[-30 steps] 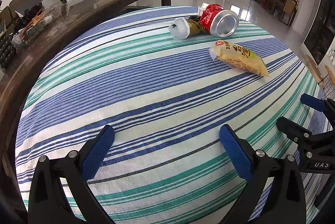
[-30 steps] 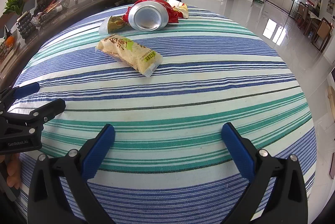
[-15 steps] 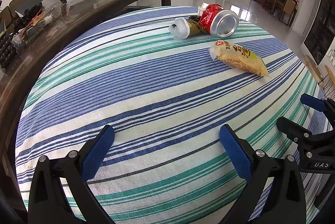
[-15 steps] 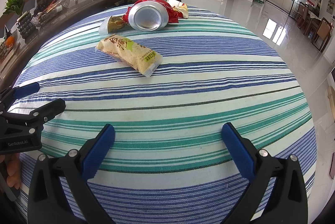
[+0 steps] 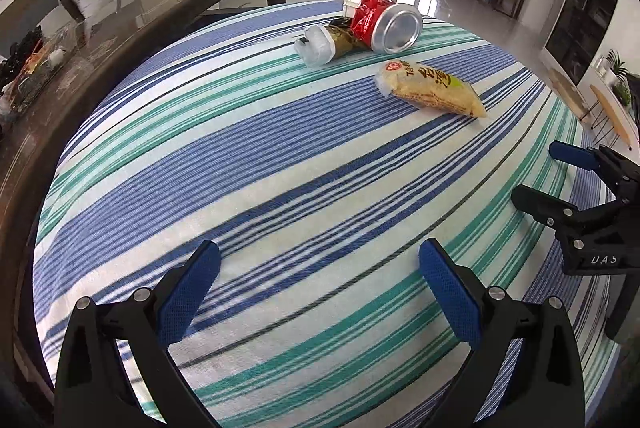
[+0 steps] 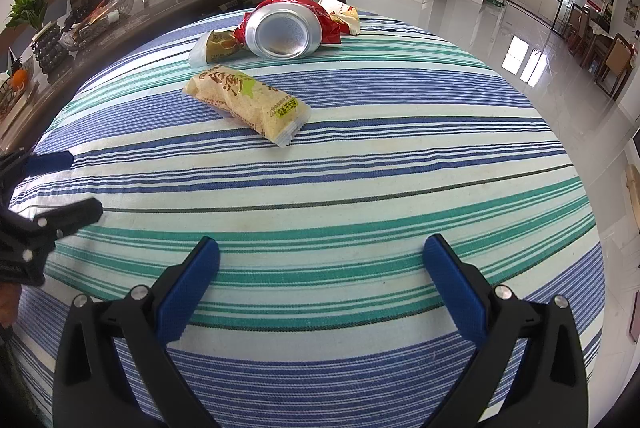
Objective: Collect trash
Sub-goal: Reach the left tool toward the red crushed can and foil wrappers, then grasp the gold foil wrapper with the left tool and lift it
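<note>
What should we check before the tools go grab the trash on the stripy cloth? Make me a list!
1. Left tool open and empty: ok.
2. Right tool open and empty: ok.
3. Yellow snack packet lies alone, free to grab: ok.
4. Red can is on its side, touching the wrappers beside it: not ok for a clean single pick.
5. Stripy cloth between tools and trash is bare: ok.
6. A bin or bag for the trash: cannot tell, none in view.

Left tool (image 5: 319,276), right tool (image 6: 321,273): black frames, blue pads, silver screws.
</note>
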